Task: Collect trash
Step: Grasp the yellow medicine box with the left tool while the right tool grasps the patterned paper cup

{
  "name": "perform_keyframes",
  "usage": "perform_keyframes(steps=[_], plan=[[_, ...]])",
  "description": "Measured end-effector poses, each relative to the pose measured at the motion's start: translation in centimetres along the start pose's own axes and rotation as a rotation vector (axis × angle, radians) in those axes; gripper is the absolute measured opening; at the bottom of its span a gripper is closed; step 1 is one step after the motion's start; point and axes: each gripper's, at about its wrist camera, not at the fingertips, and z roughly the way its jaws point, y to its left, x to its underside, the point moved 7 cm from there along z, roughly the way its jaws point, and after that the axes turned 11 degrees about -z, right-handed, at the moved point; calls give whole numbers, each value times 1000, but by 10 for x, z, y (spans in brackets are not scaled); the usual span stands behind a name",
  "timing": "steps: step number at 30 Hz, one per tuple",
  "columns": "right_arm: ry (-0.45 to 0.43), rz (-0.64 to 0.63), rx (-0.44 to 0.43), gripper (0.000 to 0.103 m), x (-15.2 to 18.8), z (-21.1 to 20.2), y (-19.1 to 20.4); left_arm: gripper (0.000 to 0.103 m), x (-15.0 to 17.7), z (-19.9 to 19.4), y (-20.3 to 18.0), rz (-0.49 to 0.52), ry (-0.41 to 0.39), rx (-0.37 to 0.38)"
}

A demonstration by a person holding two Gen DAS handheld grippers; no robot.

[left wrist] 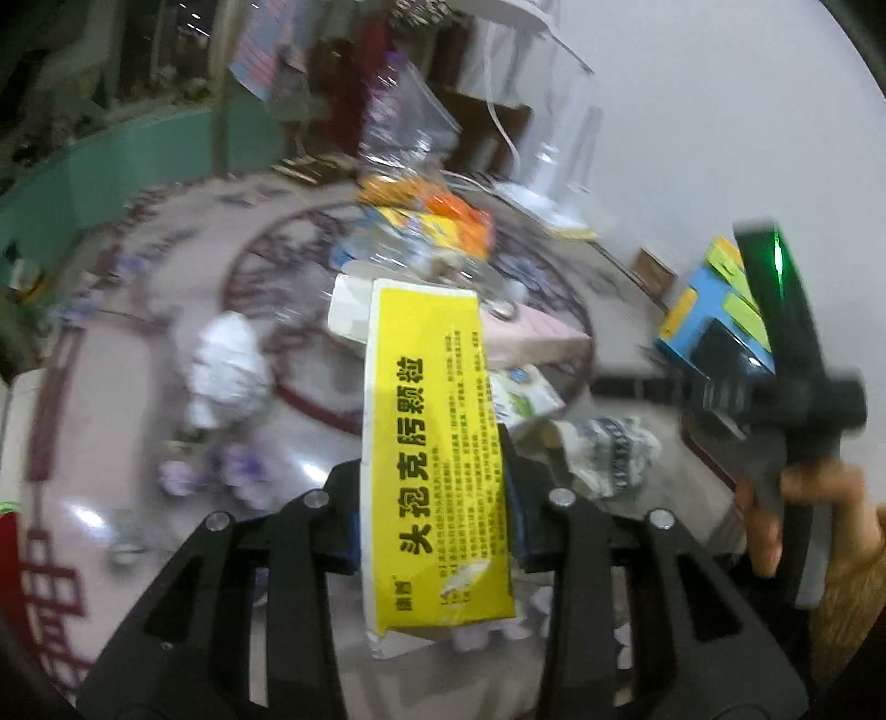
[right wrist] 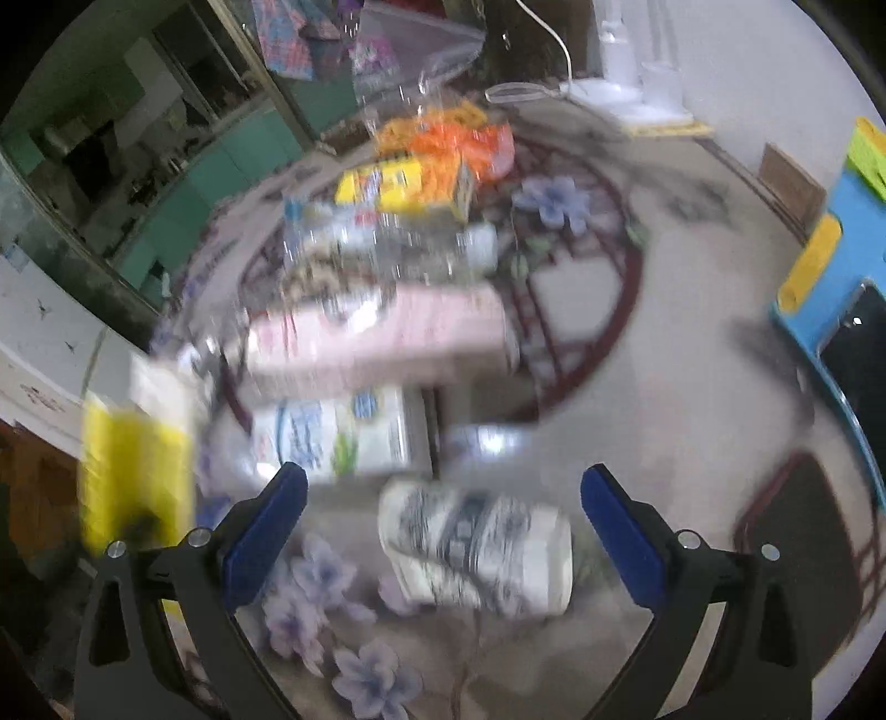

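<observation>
Yellow box [left wrist: 429, 443]: clamped upright between the left gripper [left wrist: 434, 509], lifted above the table [left wrist: 111, 399].
Right gripper [right wrist: 443, 520]: blue fingers [right wrist: 266, 531] spread wide, holding nothing (crumpled wrapper [right wrist: 476, 548] lies between them).
Room: bare tabletop to the right; pink box [right wrist: 382, 332] and litter behind.

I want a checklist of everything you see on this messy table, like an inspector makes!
Surface: round table with a shiny flower-and-lattice pattern.
Job's things: yellow box held in the air; crumpled wrapper, pink box, white-blue pack, clear bottle, orange snack bags, white wad lying on the table.
Clutter: blue tray with a dark phone at the table edge.
Grippers: left claw shut on the yellow box; right claw open above the crumpled wrapper.
Cables: white cord near the white lamp base.
Surroundings: green cabinets, blurred.
</observation>
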Motion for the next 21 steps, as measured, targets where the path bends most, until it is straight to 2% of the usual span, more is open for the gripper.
perform_keyframes(steps=[4,10,12,15,19,21], plan=[[18,-74,88,96,20,8,15,36,-6,-17,16,-37,-15,-30],[72,-151,185,96,30,29,20,36,-2,-44,33,-51,-38,-70],[82,-139,181,96,32,33,17,36,5,-41,41,-73,-5,-79],[102,-89,139,96,35,41,11,36,23,-19,57,-112,92,-108],[118,-24,52,86,37,45,8,37,42,5,72,-141,187,-157],[116,-49,58,85,37,44,13,47,45,8,78,-159,197,-167]])
